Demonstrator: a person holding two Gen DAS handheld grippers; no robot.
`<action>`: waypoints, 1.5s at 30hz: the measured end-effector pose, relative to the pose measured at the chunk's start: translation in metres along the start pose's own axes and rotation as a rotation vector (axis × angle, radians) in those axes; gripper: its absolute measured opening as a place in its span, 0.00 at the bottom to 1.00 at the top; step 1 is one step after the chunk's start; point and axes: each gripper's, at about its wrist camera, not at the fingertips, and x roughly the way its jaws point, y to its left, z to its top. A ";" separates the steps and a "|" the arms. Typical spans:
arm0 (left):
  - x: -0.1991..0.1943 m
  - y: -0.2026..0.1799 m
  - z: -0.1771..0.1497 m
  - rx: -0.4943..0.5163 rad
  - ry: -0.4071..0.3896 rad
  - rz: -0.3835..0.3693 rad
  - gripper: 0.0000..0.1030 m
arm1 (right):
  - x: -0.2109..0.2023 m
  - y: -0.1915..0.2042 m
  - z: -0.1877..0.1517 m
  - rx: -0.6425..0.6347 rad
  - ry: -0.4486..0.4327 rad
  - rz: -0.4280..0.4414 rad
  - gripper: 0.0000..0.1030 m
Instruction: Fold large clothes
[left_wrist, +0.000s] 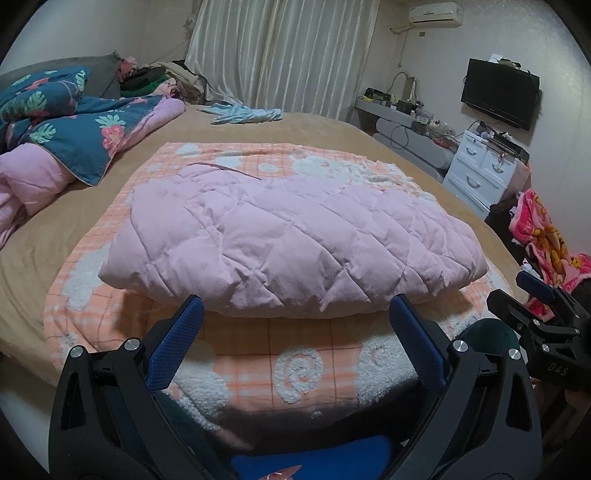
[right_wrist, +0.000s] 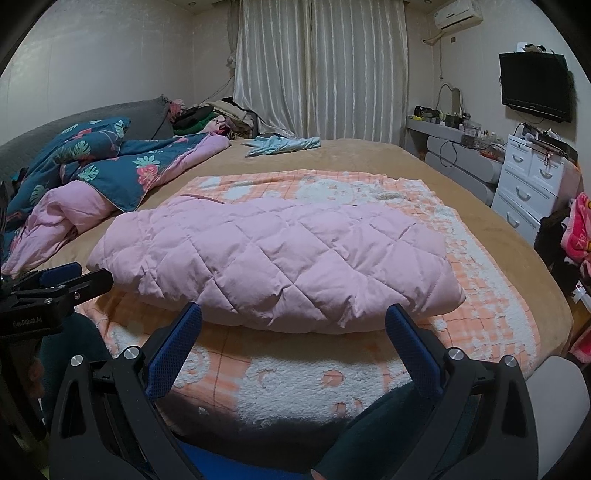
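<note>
A pink quilted jacket (left_wrist: 295, 236) (right_wrist: 273, 258) lies folded into a thick bundle on an orange-and-white checked blanket (left_wrist: 314, 369) (right_wrist: 295, 373) spread on the bed. My left gripper (left_wrist: 295, 314) stands open just short of the bundle's near edge, nothing between its blue pads. My right gripper (right_wrist: 293, 317) is open too, facing the same near edge and apart from the jacket. In the left wrist view the right gripper (left_wrist: 546, 306) shows at the right edge. The left gripper (right_wrist: 55, 280) appears at the left edge of the right wrist view.
A tan bedspread (left_wrist: 325, 125) covers the bed. A crumpled blue floral and pink duvet (left_wrist: 74, 136) lies at the left, a light blue garment (left_wrist: 245, 112) at the far end. White drawers (right_wrist: 528, 181), a cluttered shelf and a wall television (right_wrist: 533, 86) stand at the right.
</note>
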 end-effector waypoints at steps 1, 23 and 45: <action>0.000 0.001 0.000 -0.001 -0.001 -0.002 0.91 | 0.000 0.000 0.000 0.000 0.000 -0.002 0.96; -0.003 0.003 0.003 0.003 0.005 0.008 0.91 | 0.000 0.001 0.000 -0.001 -0.004 -0.001 0.96; -0.005 0.004 0.004 0.006 0.008 0.015 0.91 | 0.000 0.000 0.000 -0.001 -0.003 -0.001 0.96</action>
